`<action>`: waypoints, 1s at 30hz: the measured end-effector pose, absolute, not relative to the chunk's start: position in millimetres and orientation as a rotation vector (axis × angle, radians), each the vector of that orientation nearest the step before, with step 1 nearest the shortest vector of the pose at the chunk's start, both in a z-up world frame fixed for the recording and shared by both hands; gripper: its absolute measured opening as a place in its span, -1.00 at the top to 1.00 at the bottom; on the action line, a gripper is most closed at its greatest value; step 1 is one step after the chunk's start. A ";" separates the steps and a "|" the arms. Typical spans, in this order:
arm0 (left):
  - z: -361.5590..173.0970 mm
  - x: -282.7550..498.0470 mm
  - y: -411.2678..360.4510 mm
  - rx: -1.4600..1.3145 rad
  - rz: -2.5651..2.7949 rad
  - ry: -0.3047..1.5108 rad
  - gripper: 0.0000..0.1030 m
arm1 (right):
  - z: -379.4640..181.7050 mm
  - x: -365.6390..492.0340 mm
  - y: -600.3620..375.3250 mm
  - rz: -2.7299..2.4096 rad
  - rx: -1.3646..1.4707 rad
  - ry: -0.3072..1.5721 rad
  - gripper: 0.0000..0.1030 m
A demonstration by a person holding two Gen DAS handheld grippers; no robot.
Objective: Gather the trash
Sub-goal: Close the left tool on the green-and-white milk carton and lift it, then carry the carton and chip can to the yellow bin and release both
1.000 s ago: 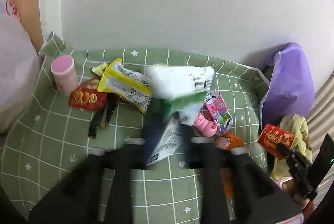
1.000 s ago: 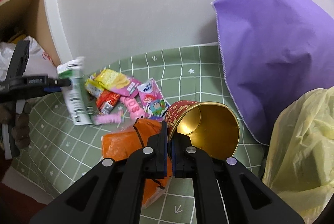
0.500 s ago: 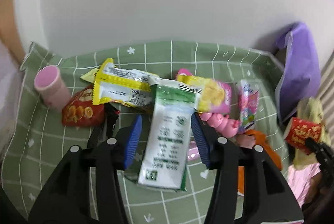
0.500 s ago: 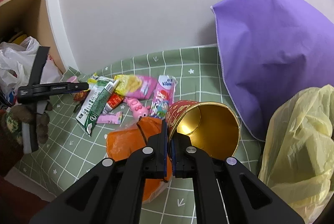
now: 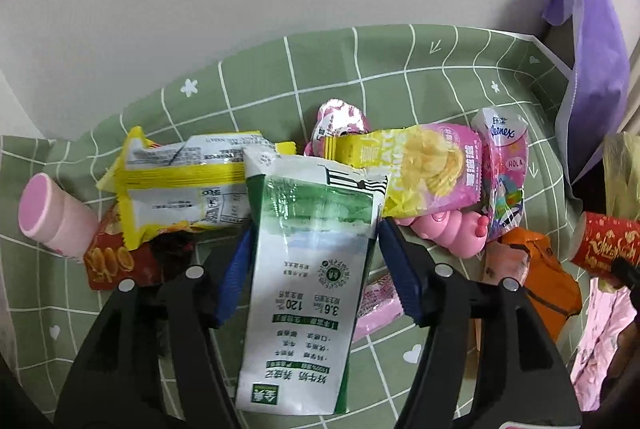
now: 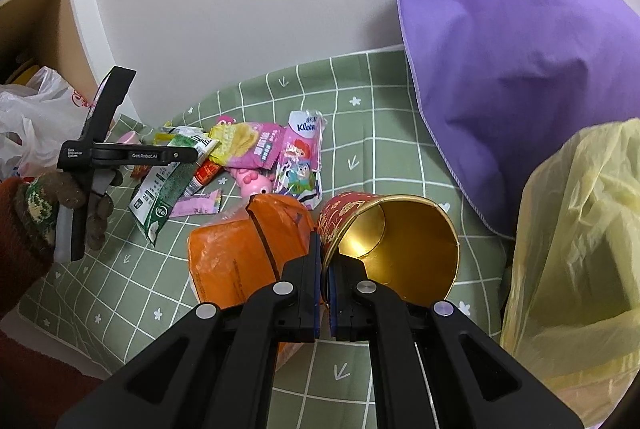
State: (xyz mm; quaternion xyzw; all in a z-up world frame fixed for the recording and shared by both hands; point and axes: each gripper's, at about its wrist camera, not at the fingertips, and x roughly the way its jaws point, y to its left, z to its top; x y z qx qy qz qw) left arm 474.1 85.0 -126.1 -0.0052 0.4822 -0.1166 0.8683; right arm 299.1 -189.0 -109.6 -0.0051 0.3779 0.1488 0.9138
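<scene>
Only the right wrist view shows the yellow plastic bag (image 6: 576,249) at the right. The right gripper (image 6: 325,261) pinches the rim of the red, gold-lined paper cup (image 6: 384,241) above the green checked cloth (image 6: 360,133). The left gripper (image 5: 312,261), fingers spread wide, straddles the green-and-white milk pouch (image 5: 304,285) amid the wrappers.

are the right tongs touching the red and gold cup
Touching. The right wrist view shows the right tongs shut on the rim of the red and gold cup, one finger outside, one inside.
</scene>
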 end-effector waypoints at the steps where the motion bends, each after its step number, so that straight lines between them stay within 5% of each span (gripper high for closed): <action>1: -126.8 473.5 83.3 -0.002 -0.246 1.011 -0.15 | -110.2 298.4 -189.1 0.306 -0.011 0.779 0.90; 12: -141.1 484.4 79.4 0.000 -0.210 1.106 -0.07 | -113.2 296.2 -188.1 0.297 -0.025 0.788 0.90; 25: 13.5 417.8 85.2 -0.233 -0.348 0.663 -0.07 | -43.8 279.6 -217.6 0.241 -0.011 0.595 0.90; 30: 59.8 417.5 33.7 -0.268 -0.495 0.548 -0.07 | 2.1 260.6 -249.8 0.175 -0.030 0.484 0.90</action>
